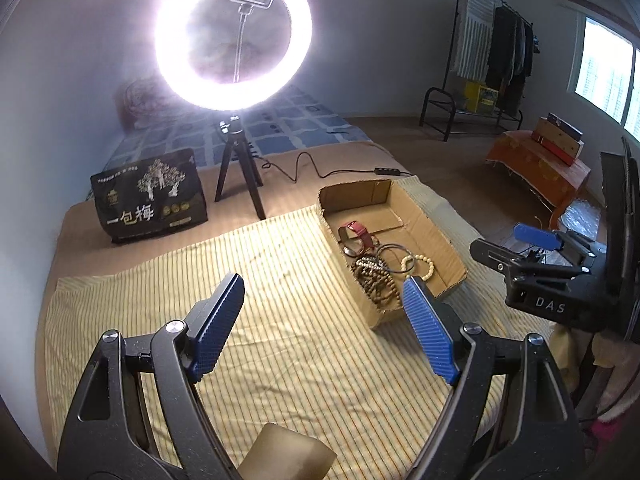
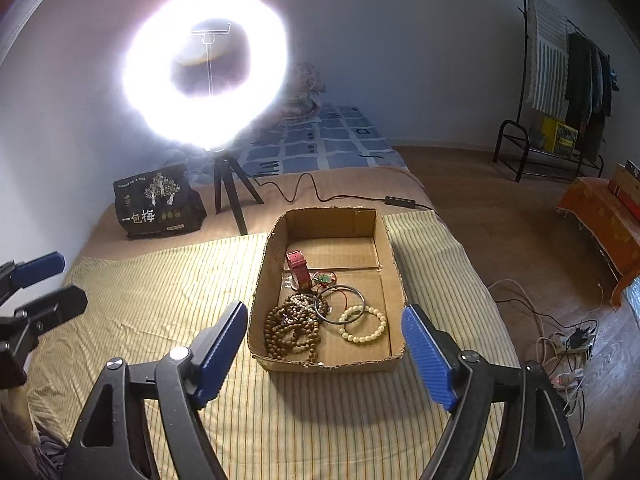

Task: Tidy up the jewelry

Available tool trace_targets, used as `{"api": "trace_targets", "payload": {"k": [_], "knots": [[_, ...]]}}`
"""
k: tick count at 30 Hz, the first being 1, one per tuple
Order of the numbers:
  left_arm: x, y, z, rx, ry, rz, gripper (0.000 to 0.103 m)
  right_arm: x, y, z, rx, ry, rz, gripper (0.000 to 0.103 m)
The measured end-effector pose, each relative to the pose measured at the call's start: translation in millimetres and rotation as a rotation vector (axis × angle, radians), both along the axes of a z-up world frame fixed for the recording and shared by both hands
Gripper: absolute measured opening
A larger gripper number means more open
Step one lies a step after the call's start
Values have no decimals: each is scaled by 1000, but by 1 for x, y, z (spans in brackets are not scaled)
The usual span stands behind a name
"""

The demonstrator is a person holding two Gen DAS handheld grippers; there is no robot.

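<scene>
- The shallow brown cardboard box (image 2: 394, 276) sits on the yellow striped cloth (image 2: 160, 292) spread over the bed, toward the bed's right edge; all the jewelry visible lies inside it, mostly in the near half.
- Left tongs (image 1: 324, 320) hang wide open over bare cloth beside the box's left wall, holding nothing. Right tongs (image 2: 324, 334) are equally wide open and empty, just short of the box's near wall.
- The long brown wooden bead strand (image 2: 290, 330) lies heaped at the near left corner: light, floppy, likely to snag its neighbours; best pinched on a bunched loop.
- The cream round-bead bracelet (image 2: 364, 324) lies apart near the right wall: probably elastic and slick, so grip across one side of the ring.
- The thin dark rigid bangle (image 2: 340, 304) overlaps the beads; it is stiff and narrow, so clamp across its rim.
- The red-strapped wristwatch (image 2: 298, 268) stands mid-box: heavier, and the strap is the safest hold.
</scene>
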State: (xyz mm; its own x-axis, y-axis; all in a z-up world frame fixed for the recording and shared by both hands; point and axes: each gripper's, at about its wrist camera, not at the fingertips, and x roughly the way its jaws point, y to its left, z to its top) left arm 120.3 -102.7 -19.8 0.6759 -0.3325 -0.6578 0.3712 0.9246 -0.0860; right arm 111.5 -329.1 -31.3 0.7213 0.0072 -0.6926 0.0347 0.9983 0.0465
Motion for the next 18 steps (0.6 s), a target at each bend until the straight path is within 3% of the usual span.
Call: {"api": "trace_targets", "payload": {"k": [5,6,7,18], "knots": [[-4,4,-4,16,6,22,85,-1,3,2,-22,-11,-7,91],[-4,5,-5,19,5,24,89,-1,2,2,-25,-12,-11,91],[-5,5,-5,22,3,27,102,0,2,1,-25,-12,-14,91],[-7,15,-9,20,-2,69,103,-4,-5,5,-17,-37,-41,91]]}}
